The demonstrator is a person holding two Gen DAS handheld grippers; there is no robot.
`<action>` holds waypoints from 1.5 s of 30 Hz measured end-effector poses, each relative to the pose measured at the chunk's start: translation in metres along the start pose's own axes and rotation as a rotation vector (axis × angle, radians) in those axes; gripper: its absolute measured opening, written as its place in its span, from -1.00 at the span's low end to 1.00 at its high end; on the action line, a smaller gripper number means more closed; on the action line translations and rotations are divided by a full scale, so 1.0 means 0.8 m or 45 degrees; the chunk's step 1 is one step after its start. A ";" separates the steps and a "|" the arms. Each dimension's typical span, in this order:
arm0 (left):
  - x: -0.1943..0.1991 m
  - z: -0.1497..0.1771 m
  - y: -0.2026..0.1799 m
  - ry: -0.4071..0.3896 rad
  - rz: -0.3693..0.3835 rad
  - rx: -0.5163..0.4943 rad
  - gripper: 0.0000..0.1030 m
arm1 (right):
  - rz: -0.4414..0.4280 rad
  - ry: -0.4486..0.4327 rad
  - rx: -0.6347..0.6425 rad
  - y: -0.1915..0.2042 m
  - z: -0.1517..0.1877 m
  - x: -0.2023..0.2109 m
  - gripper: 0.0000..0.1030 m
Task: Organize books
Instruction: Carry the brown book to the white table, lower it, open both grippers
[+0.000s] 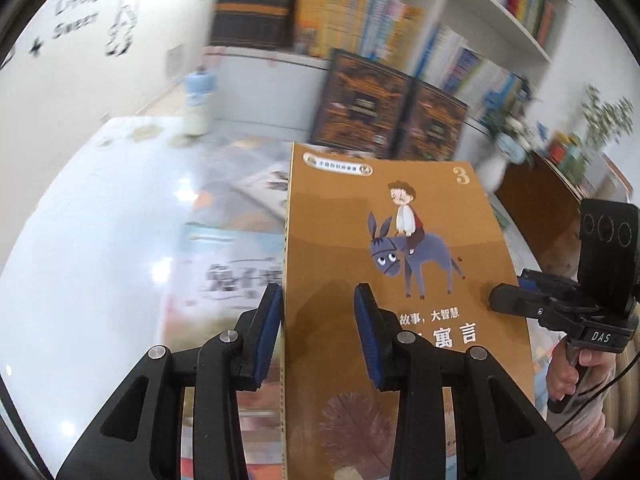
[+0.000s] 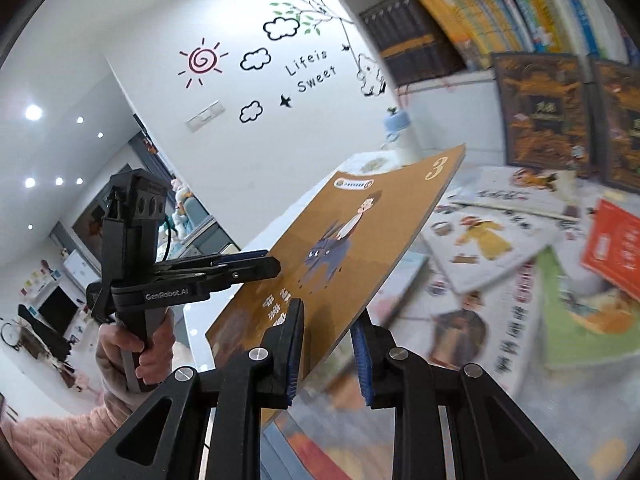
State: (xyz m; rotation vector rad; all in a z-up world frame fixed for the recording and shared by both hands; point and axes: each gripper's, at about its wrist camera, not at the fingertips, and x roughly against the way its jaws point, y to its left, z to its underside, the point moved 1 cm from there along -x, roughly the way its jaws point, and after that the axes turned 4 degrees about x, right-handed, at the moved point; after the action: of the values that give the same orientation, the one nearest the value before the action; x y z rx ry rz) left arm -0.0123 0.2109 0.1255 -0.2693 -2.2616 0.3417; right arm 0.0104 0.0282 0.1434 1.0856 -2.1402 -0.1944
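Observation:
A brown book [image 1: 400, 240] with a rider on a donkey and a "3" on its cover hangs tilted above the table, held from both sides. My left gripper [image 1: 320, 336] is shut on its spine edge, one pad under and one on the cover. From the right wrist view that same left gripper [image 2: 272, 264] pinches the book [image 2: 360, 220] at its left edge. My right gripper [image 2: 328, 344] is shut on the opposite long edge, and shows in the left wrist view as the right gripper [image 1: 496, 300] clamped at the book's right side. A hand [image 2: 132, 344] grips each handle.
Several picture books lie scattered on the white table [image 1: 100, 220], among them a red book [image 2: 616, 248] and a green book [image 2: 580, 312]. Two dark ornate books [image 1: 360, 104] stand upright at the back below a filled shelf [image 1: 340, 16]. A blue-capped bottle [image 1: 198, 96] stands far left.

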 end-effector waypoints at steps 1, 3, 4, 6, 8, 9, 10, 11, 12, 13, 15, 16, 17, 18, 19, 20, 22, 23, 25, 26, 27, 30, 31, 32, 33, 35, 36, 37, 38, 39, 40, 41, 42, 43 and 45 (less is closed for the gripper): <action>-0.001 0.002 0.013 0.004 -0.011 0.019 -0.36 | -0.004 0.007 0.003 0.001 -0.003 -0.011 -0.54; -0.010 0.007 0.037 0.018 -0.038 0.047 -0.36 | -0.015 0.024 0.000 0.001 -0.005 -0.042 -0.54; -0.018 0.009 0.049 0.033 -0.044 0.065 -0.36 | -0.032 0.033 -0.013 0.001 -0.005 -0.057 -0.54; -0.034 0.014 0.075 0.070 -0.037 0.127 -0.36 | -0.055 0.062 -0.048 -0.002 -0.003 -0.088 -0.54; -0.048 0.018 0.098 0.096 -0.033 0.179 -0.36 | -0.048 0.096 -0.063 -0.005 0.000 -0.116 -0.54; -0.053 0.019 0.105 0.101 -0.039 0.200 -0.36 | -0.050 0.111 -0.077 -0.009 0.002 -0.127 -0.54; -0.056 0.020 0.111 0.105 -0.049 0.208 -0.36 | -0.050 0.125 -0.090 -0.011 0.004 -0.138 -0.54; -0.060 0.020 0.116 0.102 -0.062 0.204 -0.36 | -0.046 0.135 -0.097 -0.012 0.005 -0.144 -0.54; -0.062 0.019 0.119 0.102 -0.068 0.206 -0.36 | -0.033 0.150 -0.100 -0.013 0.007 -0.155 -0.54; -0.065 0.019 0.123 0.105 -0.070 0.214 -0.36 | -0.024 0.158 -0.100 -0.016 0.008 -0.159 -0.54; -0.069 0.018 0.128 0.110 -0.060 0.220 -0.36 | -0.018 0.177 -0.122 -0.022 0.012 -0.172 -0.54; -0.071 0.017 0.131 0.112 -0.058 0.222 -0.36 | -0.017 0.187 -0.134 -0.025 0.013 -0.177 -0.54; -0.074 0.018 0.134 0.116 -0.056 0.224 -0.36 | -0.014 0.193 -0.140 -0.029 0.015 -0.179 -0.54; -0.074 0.018 0.135 0.118 -0.054 0.226 -0.36 | -0.007 0.204 -0.144 -0.030 0.017 -0.182 -0.54; -0.076 0.019 0.138 0.123 -0.053 0.230 -0.36 | -0.002 0.215 -0.149 -0.032 0.018 -0.187 -0.54; -0.079 0.020 0.139 0.127 -0.054 0.233 -0.36 | -0.001 0.223 -0.155 -0.034 0.019 -0.189 -0.54; -0.082 0.021 0.140 0.127 -0.065 0.231 -0.36 | 0.000 0.232 -0.160 -0.034 0.020 -0.196 -0.54; -0.083 0.022 0.141 0.130 -0.067 0.234 -0.36 | 0.005 0.237 -0.159 -0.033 0.020 -0.198 -0.54; -0.086 0.022 0.143 0.138 -0.072 0.241 -0.36 | 0.023 0.250 -0.152 -0.033 0.019 -0.200 -0.53; -0.086 0.022 0.145 0.136 -0.074 0.244 -0.36 | 0.026 0.255 -0.147 -0.032 0.019 -0.201 -0.53; -0.086 0.022 0.146 0.135 -0.075 0.248 -0.36 | 0.027 0.258 -0.144 -0.032 0.019 -0.201 -0.52; -0.088 0.022 0.149 0.139 -0.085 0.262 -0.33 | 0.050 0.276 -0.118 -0.031 0.021 -0.205 -0.45; -0.090 0.023 0.150 0.146 -0.093 0.269 -0.31 | 0.062 0.290 -0.105 -0.029 0.022 -0.207 -0.31; -0.091 0.023 0.150 0.149 -0.098 0.275 -0.27 | 0.071 0.307 -0.092 -0.026 0.023 -0.210 -0.03; -0.092 0.023 0.149 0.150 -0.100 0.279 -0.26 | 0.054 0.308 -0.084 -0.024 0.025 -0.210 0.08; -0.092 0.022 0.145 0.151 -0.121 0.277 -0.24 | 0.064 0.323 -0.048 -0.015 0.023 -0.213 0.45; -0.091 0.021 0.143 0.149 -0.130 0.274 -0.21 | 0.097 0.345 -0.011 -0.008 0.021 -0.216 0.50; -0.090 0.021 0.141 0.147 -0.138 0.273 -0.21 | 0.113 0.354 0.011 -0.004 0.020 -0.217 0.51; -0.088 0.019 0.138 0.144 -0.142 0.269 -0.20 | 0.122 0.357 0.027 -0.001 0.020 -0.217 0.51; -0.086 0.016 0.137 0.140 -0.140 0.266 -0.20 | 0.122 0.361 0.032 0.000 0.019 -0.216 0.51; -0.082 0.015 0.135 0.130 -0.139 0.267 -0.19 | 0.114 0.364 0.026 -0.001 0.018 -0.214 0.51; -0.078 0.014 0.134 0.122 -0.138 0.269 -0.18 | 0.102 0.364 0.020 -0.002 0.016 -0.211 0.51; -0.074 0.013 0.132 0.114 -0.139 0.272 -0.17 | 0.097 0.365 0.018 -0.004 0.015 -0.207 0.51; -0.070 0.012 0.130 0.106 -0.144 0.274 -0.17 | 0.101 0.365 0.018 -0.006 0.015 -0.203 0.51; -0.063 0.011 0.122 0.092 -0.151 0.258 -0.17 | 0.130 0.358 0.018 -0.015 0.016 -0.188 0.51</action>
State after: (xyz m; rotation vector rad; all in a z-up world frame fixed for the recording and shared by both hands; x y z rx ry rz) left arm 0.0216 0.2866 0.0526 -0.0407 -2.1412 0.4865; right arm 0.0679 0.1314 0.0488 0.9481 -1.9397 0.0210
